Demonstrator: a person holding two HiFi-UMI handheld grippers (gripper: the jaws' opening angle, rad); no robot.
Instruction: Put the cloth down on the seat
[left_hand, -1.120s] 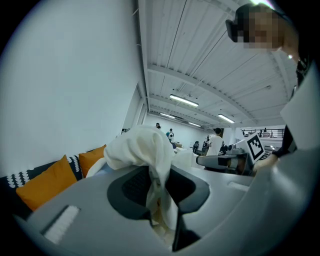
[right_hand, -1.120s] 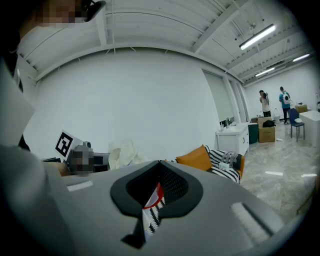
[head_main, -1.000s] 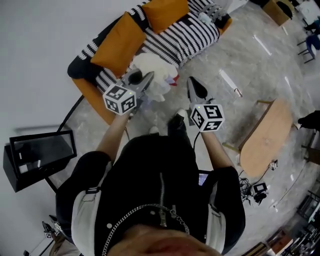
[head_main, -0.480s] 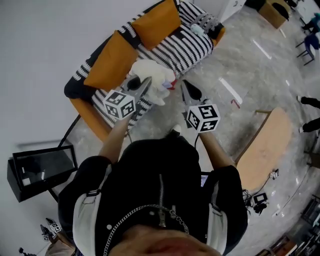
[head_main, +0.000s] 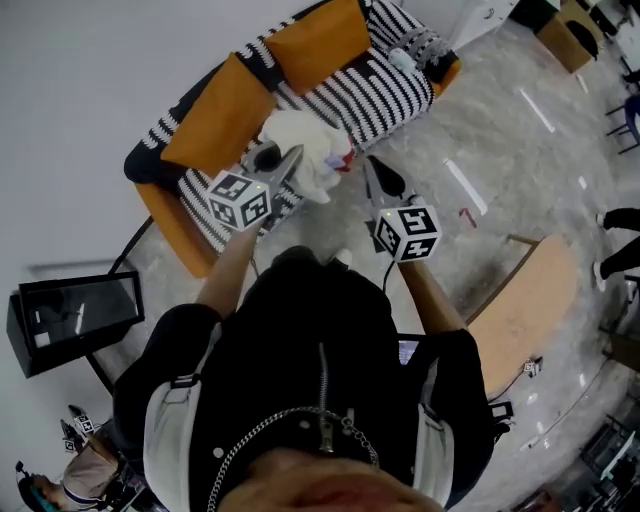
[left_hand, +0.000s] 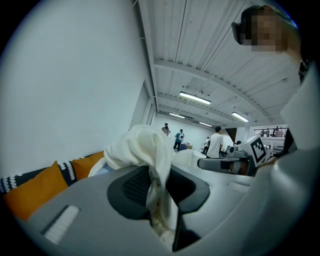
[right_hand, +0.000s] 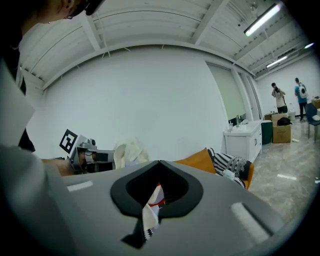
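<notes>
A white cloth (head_main: 303, 143) hangs bunched over the front of the striped sofa seat (head_main: 385, 92). My left gripper (head_main: 288, 160) is shut on it; in the left gripper view its folds (left_hand: 142, 150) rise out between the pads of that gripper (left_hand: 159, 197). My right gripper (head_main: 371, 170) stands just right of the cloth, jaws closed on a small strip of fabric (right_hand: 151, 207) with a red stripe and a black-and-white edge. In the head view a red-marked corner (head_main: 345, 158) of the cloth lies close to that gripper. The right gripper (right_hand: 156, 200) view shows the cloth's bulk (right_hand: 129, 149) beside the left gripper.
Two orange cushions (head_main: 213, 112) (head_main: 318, 38) lean on the sofa back. A small pale item (head_main: 405, 58) lies at the sofa's far end. A black box (head_main: 70, 315) stands at the left, a wooden table (head_main: 525, 300) at the right. People stand in the background.
The person has shifted a little closer to the sofa, and the cloth now hangs more over the striped seat. Both grippers keep their hold.
</notes>
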